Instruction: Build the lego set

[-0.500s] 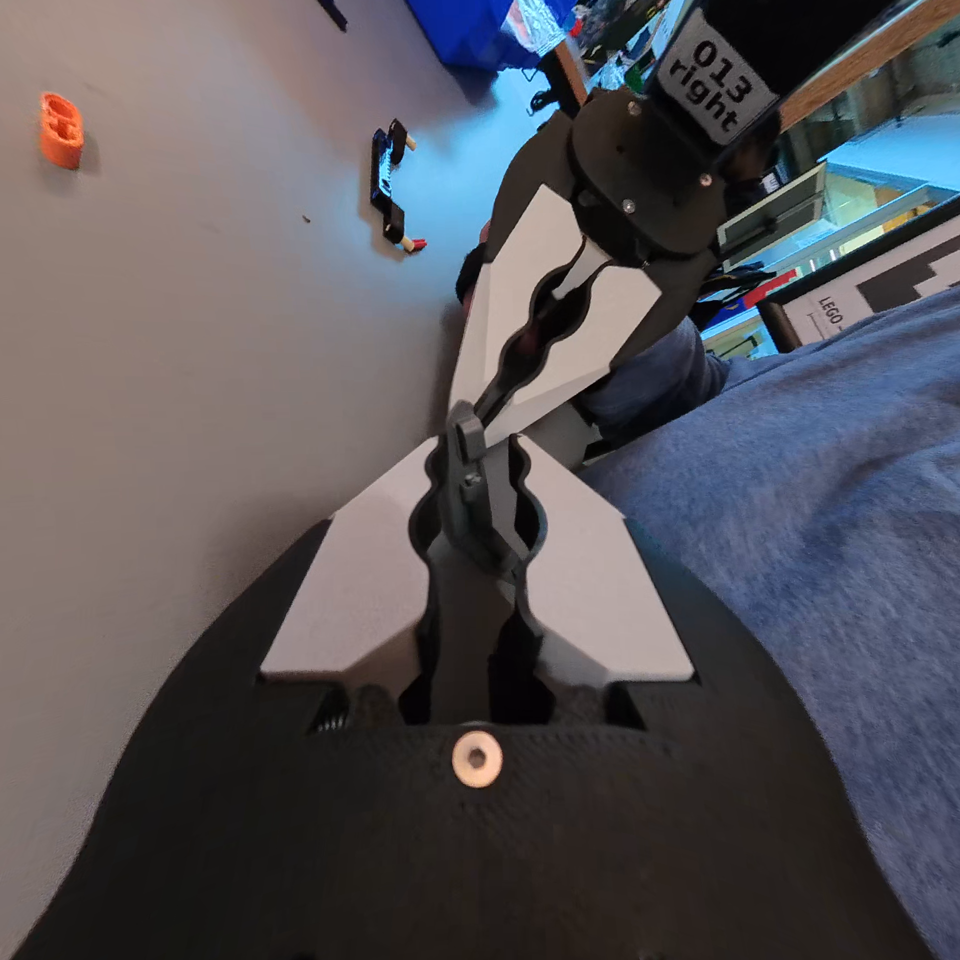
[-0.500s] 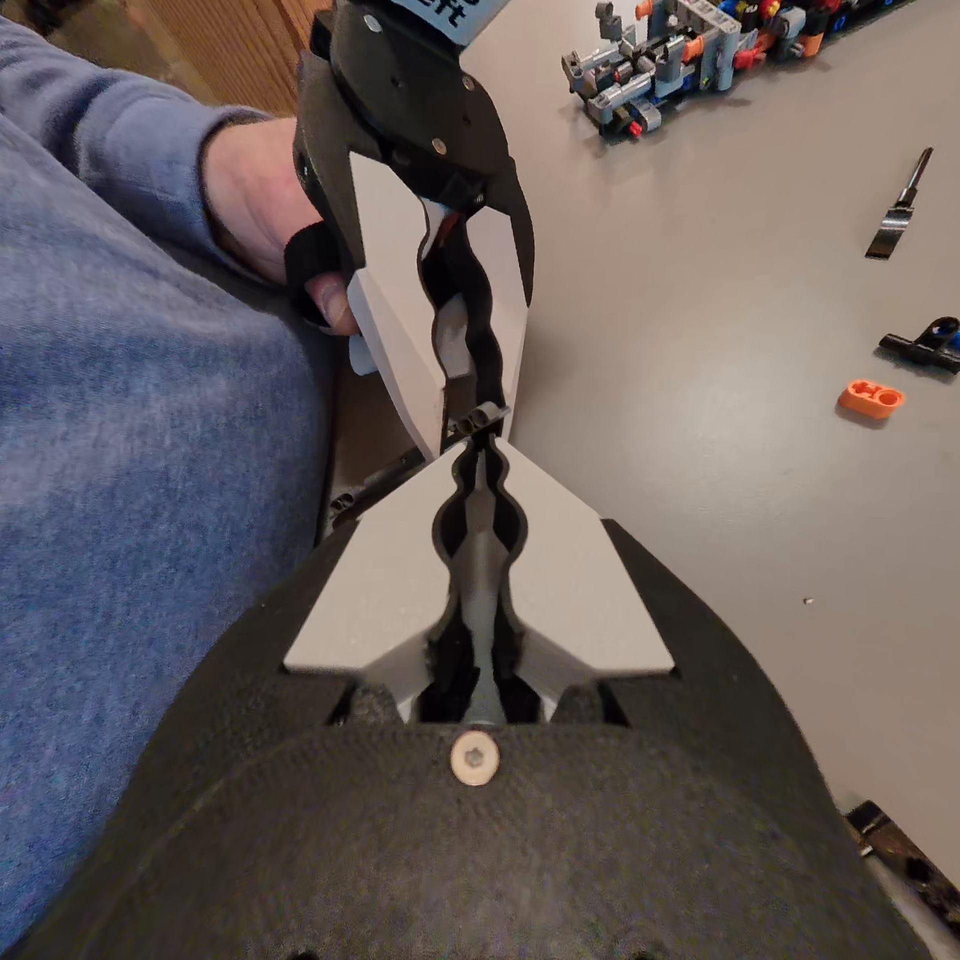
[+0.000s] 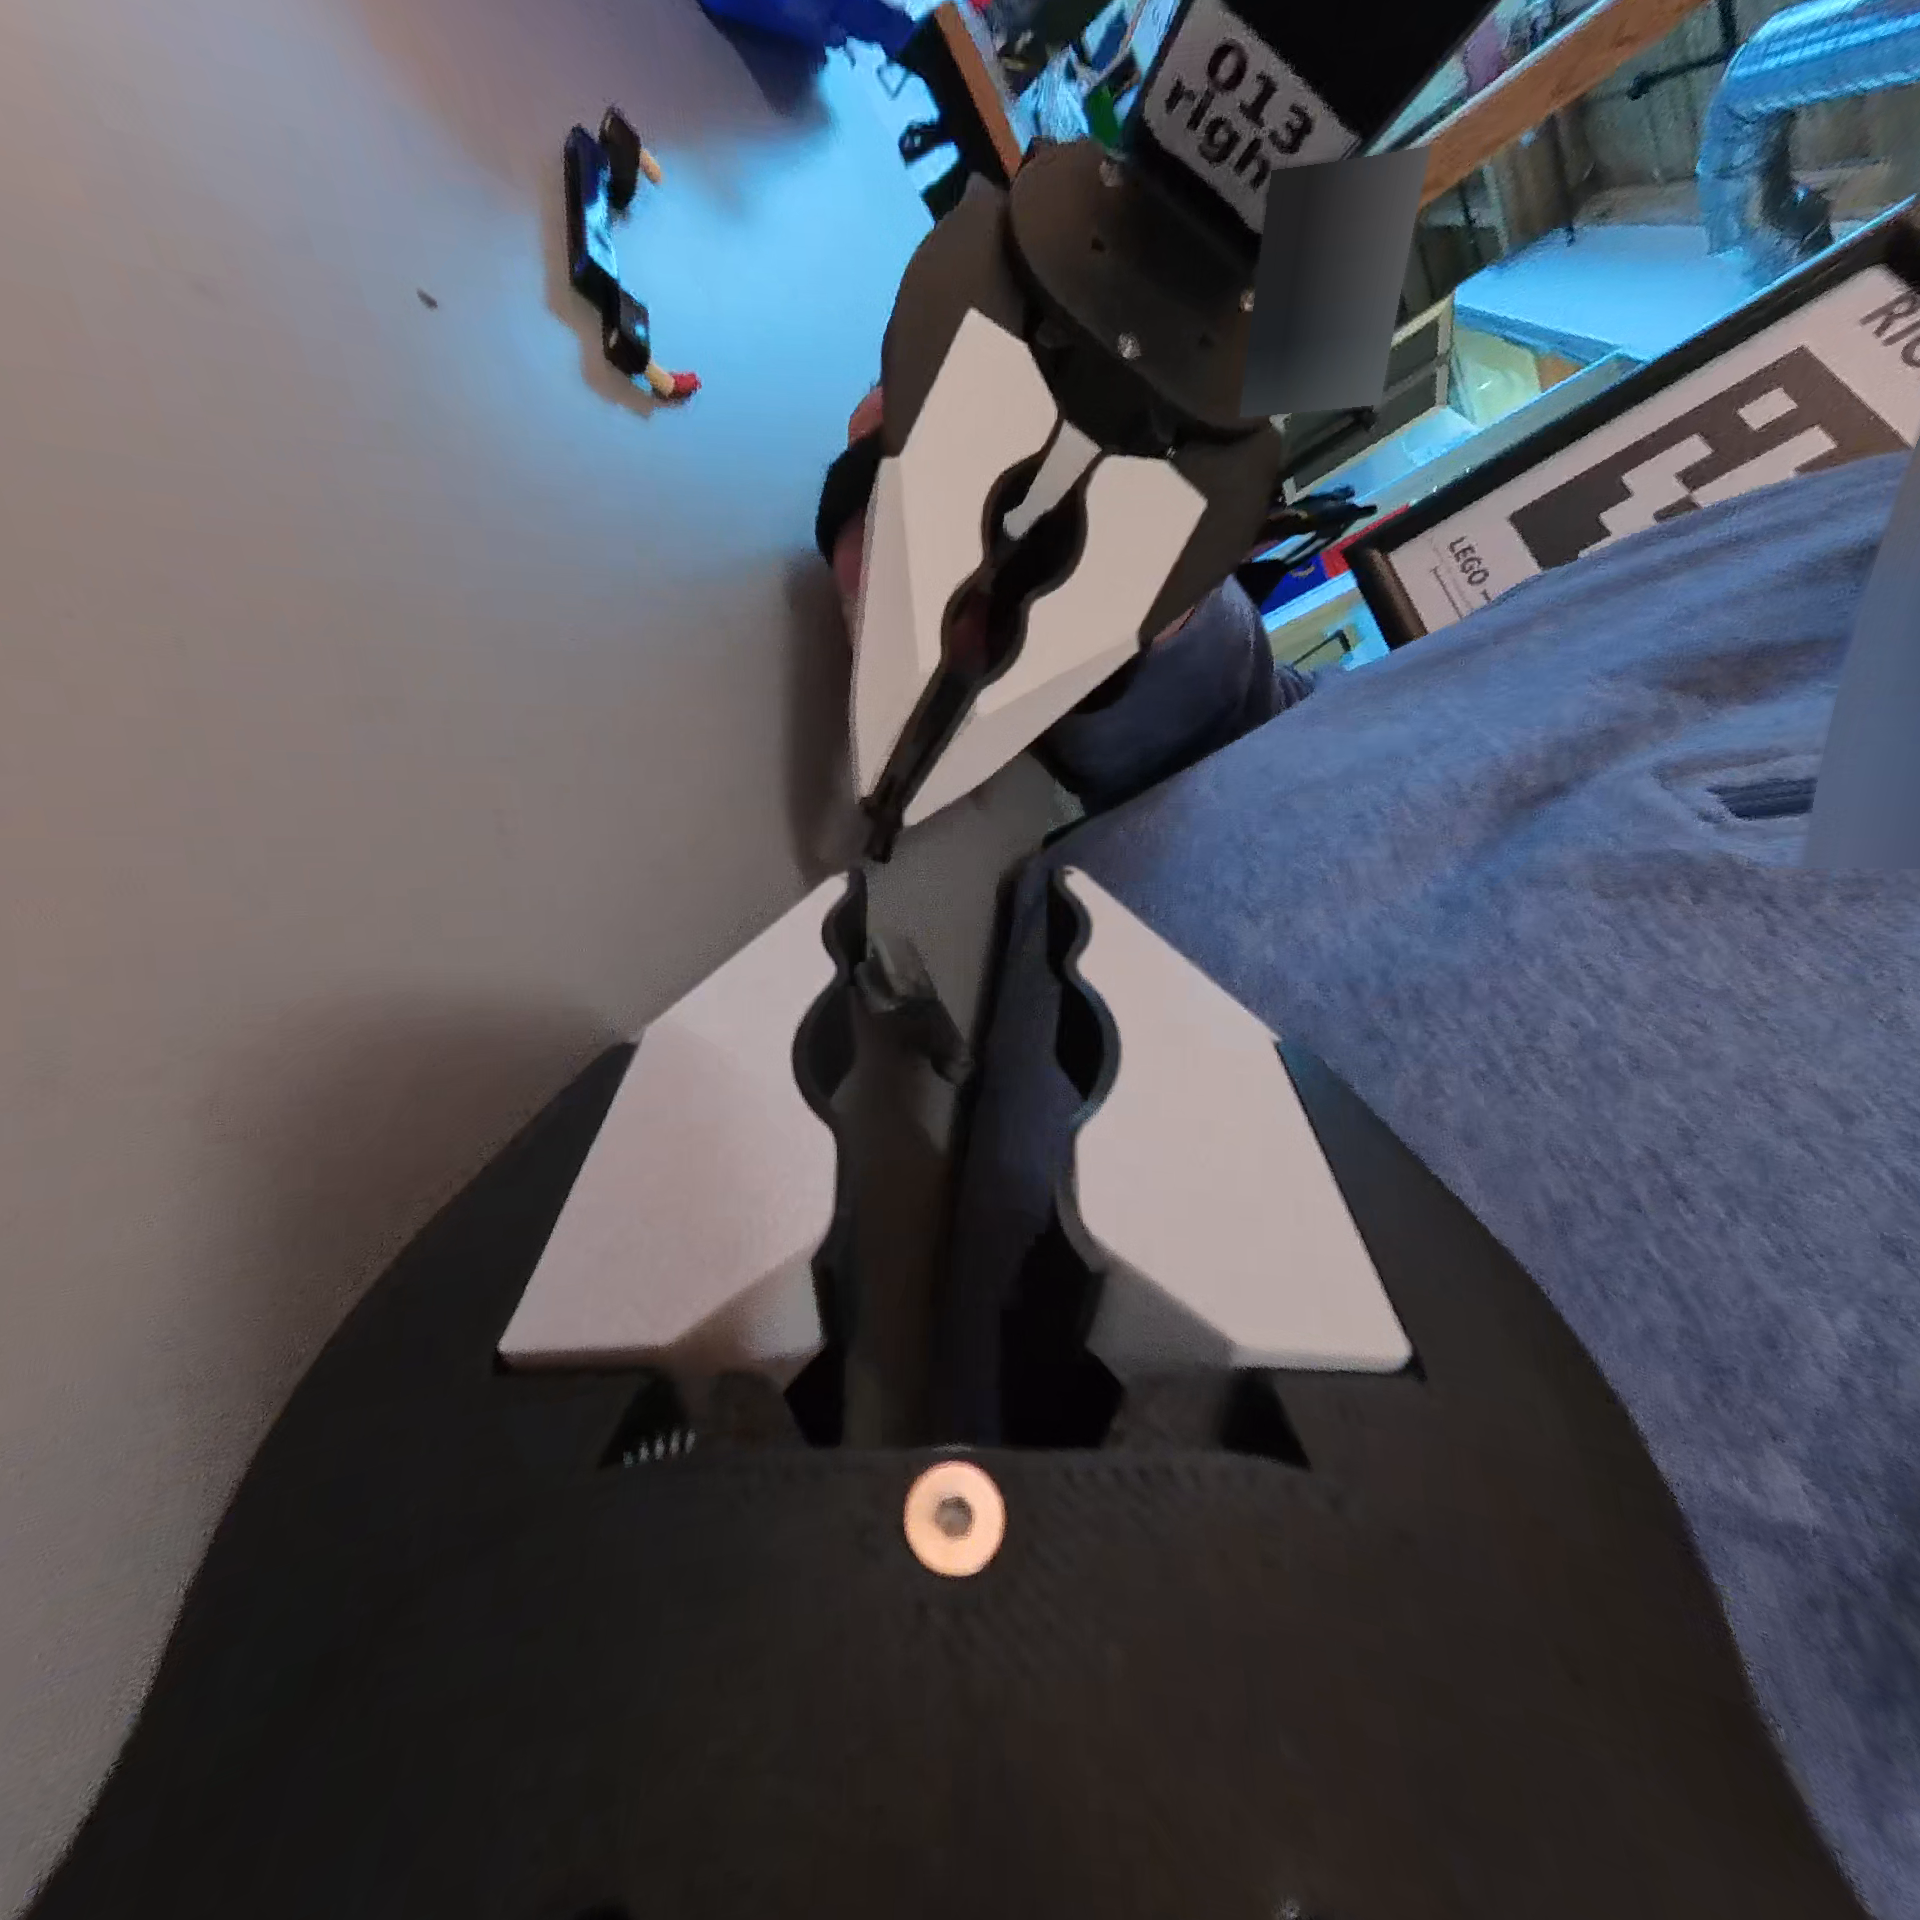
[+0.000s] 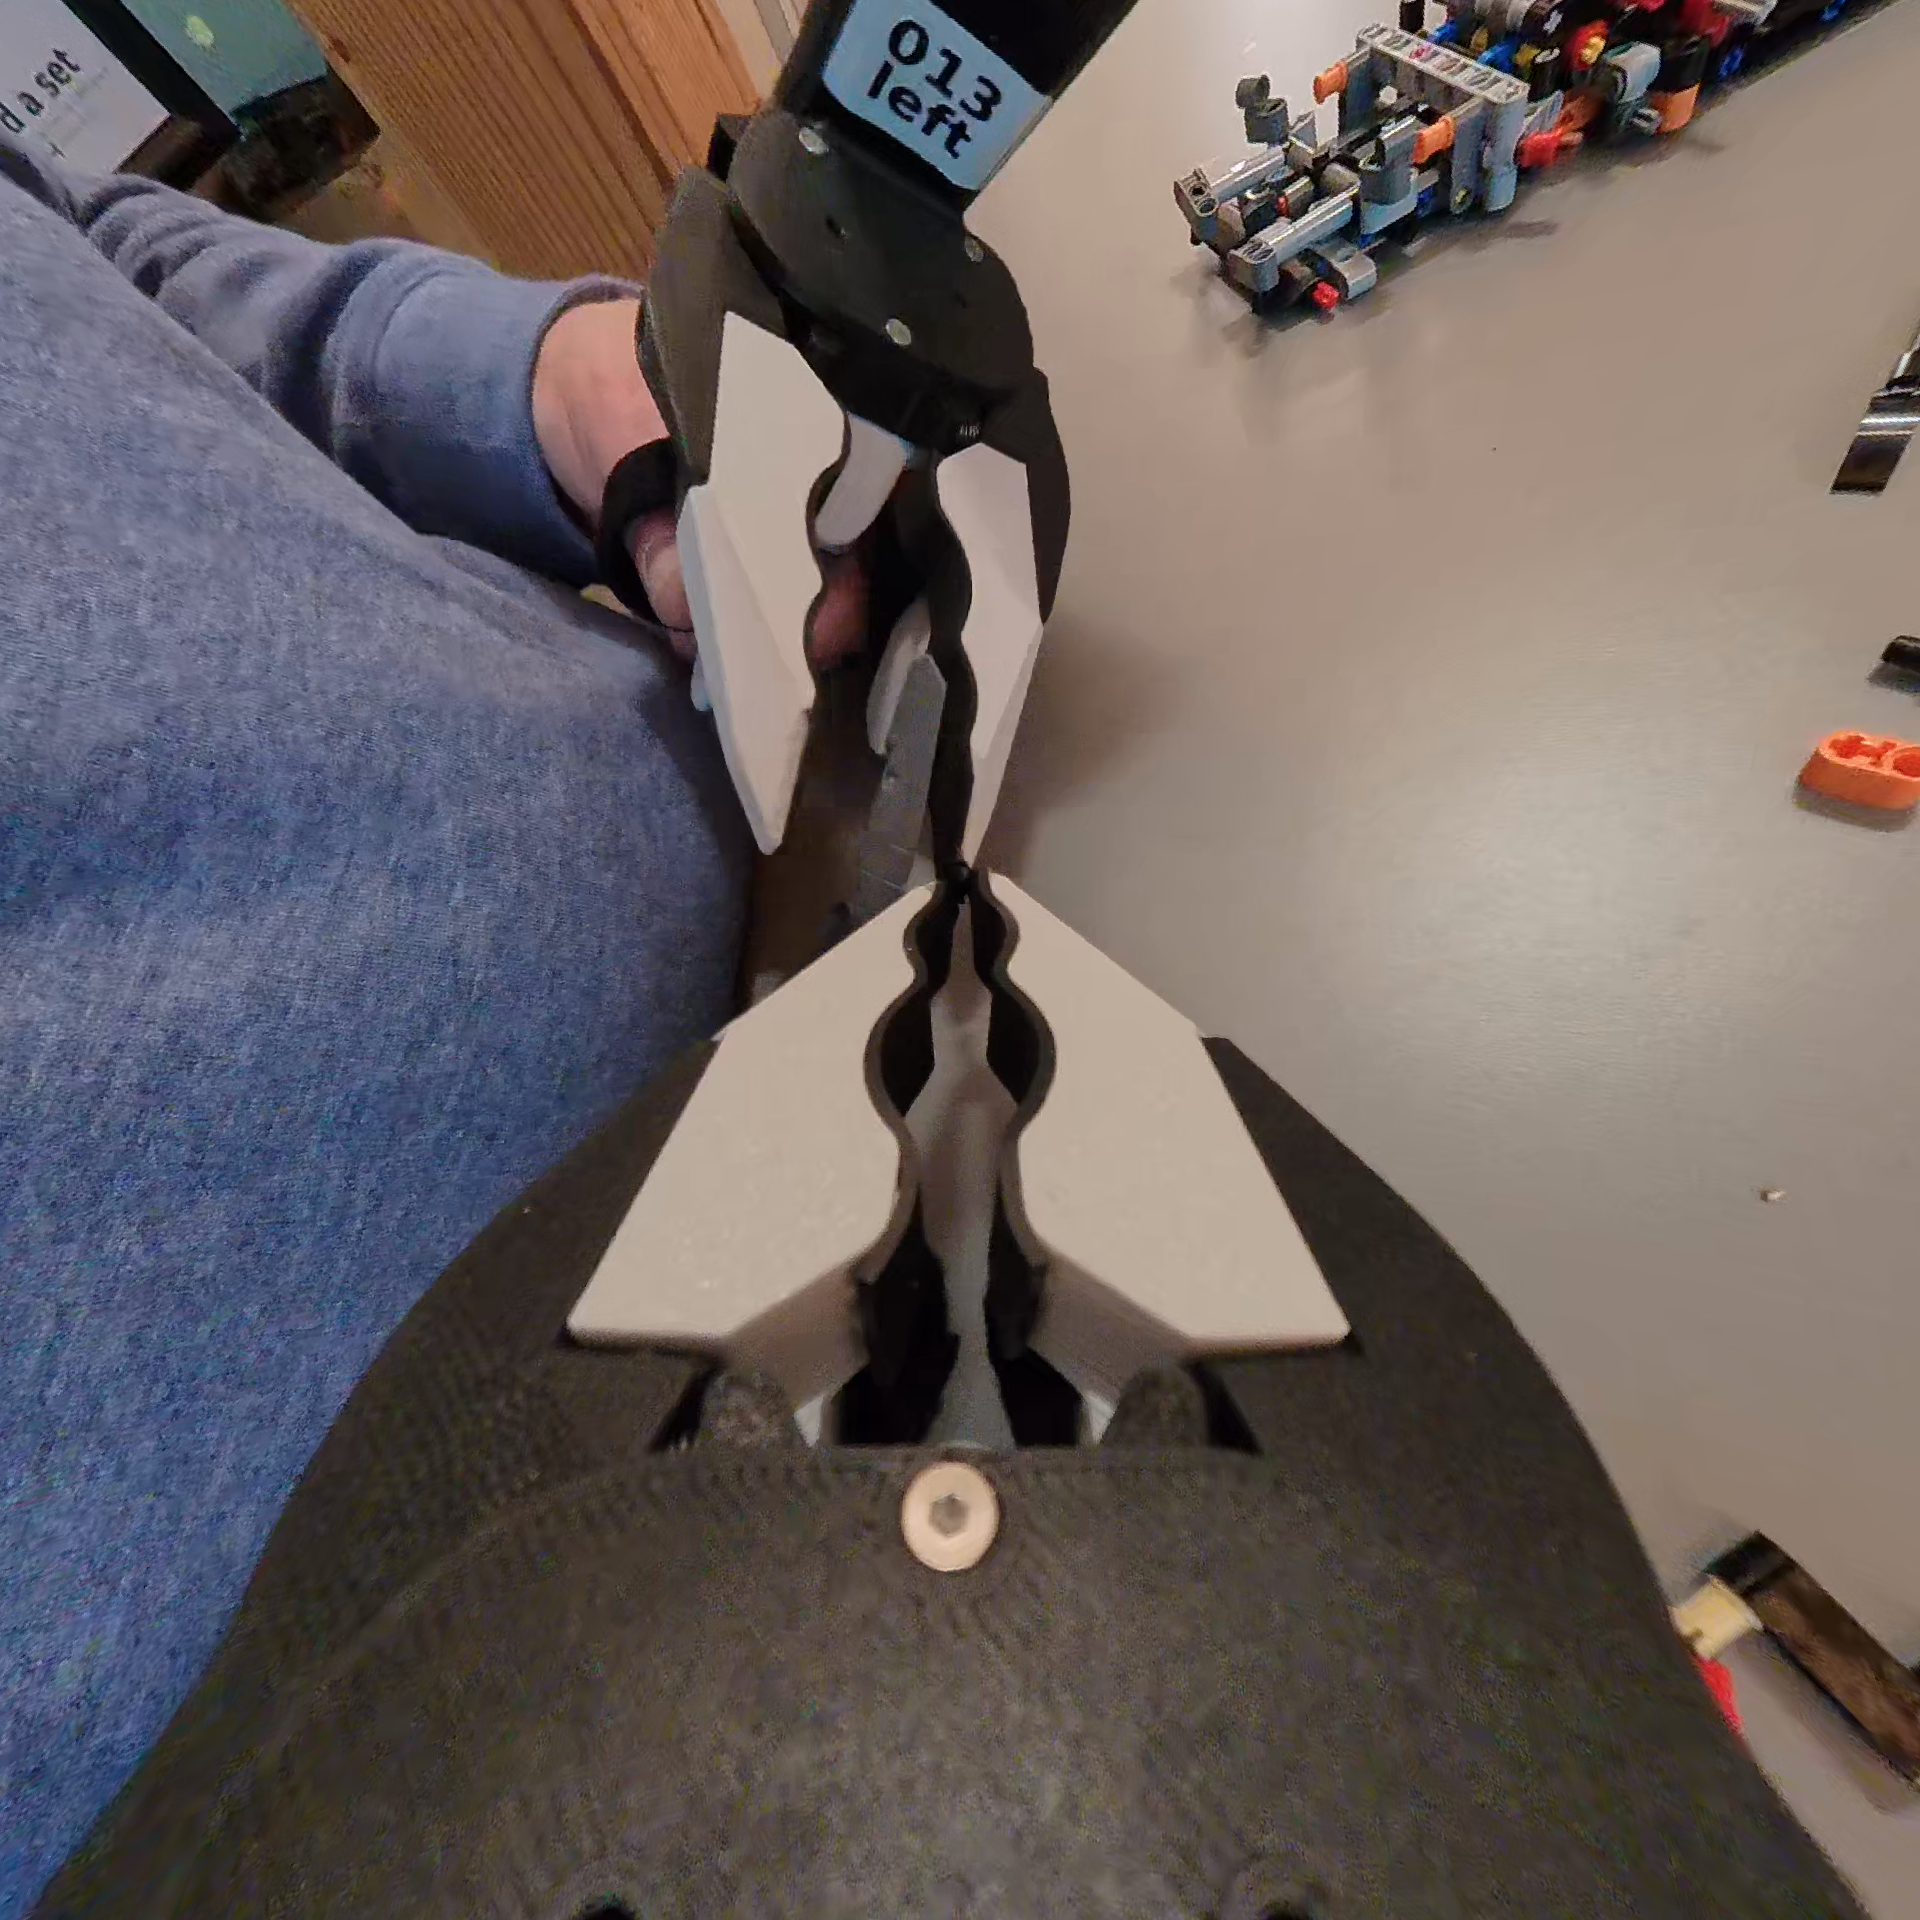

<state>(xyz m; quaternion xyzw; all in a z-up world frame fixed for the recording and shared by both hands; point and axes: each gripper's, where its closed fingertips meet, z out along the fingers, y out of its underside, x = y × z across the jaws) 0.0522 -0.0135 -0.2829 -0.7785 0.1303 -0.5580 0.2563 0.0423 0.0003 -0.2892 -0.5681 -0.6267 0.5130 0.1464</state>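
Clamped in the right claw (image 4: pixel 964 885) tips: a thin black pin (image 3: pixel 881 826), at the near tabletop (image 4: pixel 1455 727) edge. Spread apart around a grey beam (image 4: pixel 904 758): the left claw (image 3: pixel 951 883). Probably light, stiff, easily dropped; best pinched mid-length.

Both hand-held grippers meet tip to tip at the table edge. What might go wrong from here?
1. The left hand-held gripper is open, so the grey lego piece between its fingers looks unclamped and may drop past the grey table edge onto the blue-clad lap.
2. The right hand-held gripper pinches the small black lego piece only at its tips, so it may slip or twist.
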